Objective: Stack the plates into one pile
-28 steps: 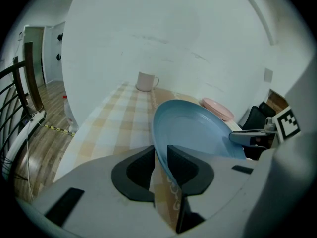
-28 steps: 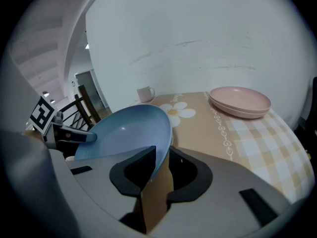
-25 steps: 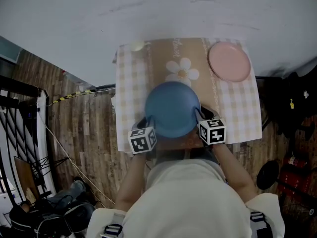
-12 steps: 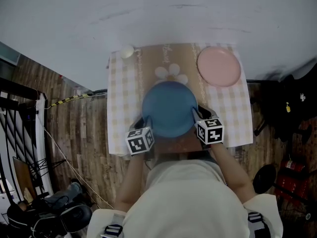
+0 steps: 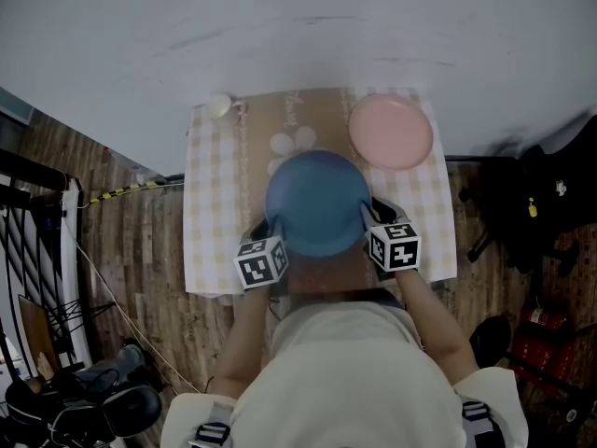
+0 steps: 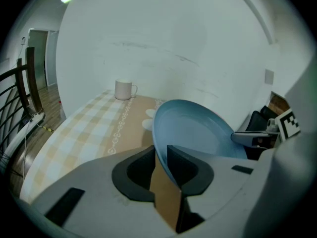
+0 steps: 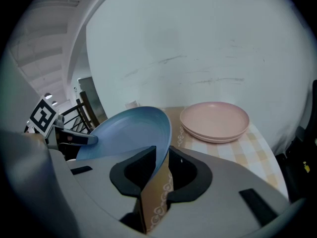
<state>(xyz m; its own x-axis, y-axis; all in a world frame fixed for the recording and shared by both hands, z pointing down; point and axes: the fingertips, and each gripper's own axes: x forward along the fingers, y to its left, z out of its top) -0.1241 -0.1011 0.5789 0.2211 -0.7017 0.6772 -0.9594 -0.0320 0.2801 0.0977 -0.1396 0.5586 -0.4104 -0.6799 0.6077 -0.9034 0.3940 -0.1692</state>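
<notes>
A plate [image 5: 317,203] above mid-table [image 5: 210,203], left gripper [image 5: 272,229] and right gripper [image 5: 368,218] at its sides
plate pile [image 5: 391,132] on the table behind it, to the right; mug [image 5: 219,105] at the far left corner

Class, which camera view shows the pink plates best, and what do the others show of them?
The right gripper view: it sees the pink plates from the side, apparently two stacked. In the head view the pink plates look like one disc from above. The left gripper view does not show them.
</notes>
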